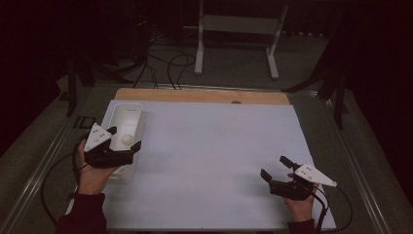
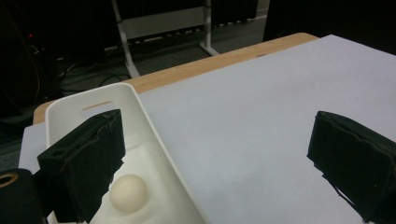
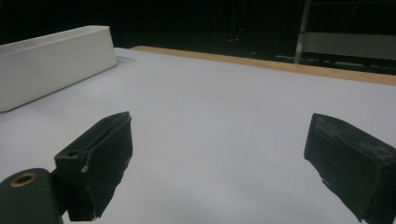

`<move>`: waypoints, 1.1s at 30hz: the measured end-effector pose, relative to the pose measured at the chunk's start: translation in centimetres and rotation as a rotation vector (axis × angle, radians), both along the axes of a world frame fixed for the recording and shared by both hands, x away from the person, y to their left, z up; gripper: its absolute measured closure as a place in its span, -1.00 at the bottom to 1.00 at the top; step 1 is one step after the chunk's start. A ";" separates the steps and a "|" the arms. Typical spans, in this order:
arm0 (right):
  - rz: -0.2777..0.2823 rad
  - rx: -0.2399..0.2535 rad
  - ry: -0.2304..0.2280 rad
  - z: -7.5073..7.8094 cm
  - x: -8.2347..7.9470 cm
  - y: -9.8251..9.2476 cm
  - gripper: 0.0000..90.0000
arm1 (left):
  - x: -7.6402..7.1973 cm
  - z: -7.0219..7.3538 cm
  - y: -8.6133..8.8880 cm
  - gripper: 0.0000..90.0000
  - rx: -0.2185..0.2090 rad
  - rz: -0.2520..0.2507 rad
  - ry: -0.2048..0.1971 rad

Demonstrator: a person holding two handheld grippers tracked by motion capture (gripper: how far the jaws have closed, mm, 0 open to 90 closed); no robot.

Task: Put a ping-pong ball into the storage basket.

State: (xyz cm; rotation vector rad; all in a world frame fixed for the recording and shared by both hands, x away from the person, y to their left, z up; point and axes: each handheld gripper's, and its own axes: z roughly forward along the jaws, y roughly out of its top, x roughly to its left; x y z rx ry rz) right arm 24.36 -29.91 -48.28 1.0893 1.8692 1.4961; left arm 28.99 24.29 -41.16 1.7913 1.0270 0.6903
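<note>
Ball parked in bin, both grippers released.
Left gripper [image 1: 124, 138] is held wide open over the white bin [image 1: 136, 113] at 9 o'clock; the ball [image 1: 126, 139] is seen inside. Right gripper [image 1: 276, 166] is held open at 4 o'clock.

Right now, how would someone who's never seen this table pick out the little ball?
Look to the table's far left corner, where a long white bin sits. The ball lies inside it, by the open left tool: small, round, cream-coloured, the only loose thing there.
</note>
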 end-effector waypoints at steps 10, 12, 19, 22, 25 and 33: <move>0.001 0.000 0.001 0.0 0.0 0.0 -0.83 | -0.2 -0.6 -0.7 -0.91 -0.013 -0.021 0.004; 0.001 -0.002 0.001 0.0 0.0 0.0 -0.83 | -0.2 -0.7 -0.8 -0.91 -0.014 -0.020 0.003; 0.001 0.000 -0.001 0.0 0.0 0.0 -0.83 | -0.5 -1.1 -1.2 -0.93 -0.018 -0.033 0.002; 0.002 0.001 -0.001 0.0 0.0 0.1 -0.83 | -0.7 -1.3 -1.3 -0.93 -0.019 -0.032 -0.002; 0.001 -0.001 -0.001 0.0 0.0 0.0 -0.83 | -0.9 -1.6 -1.4 -0.93 -0.024 -0.037 -0.004; 0.002 0.003 -0.002 0.0 0.0 0.1 -0.83 | -1.4 -2.8 -1.8 -0.97 -0.028 -0.059 -0.005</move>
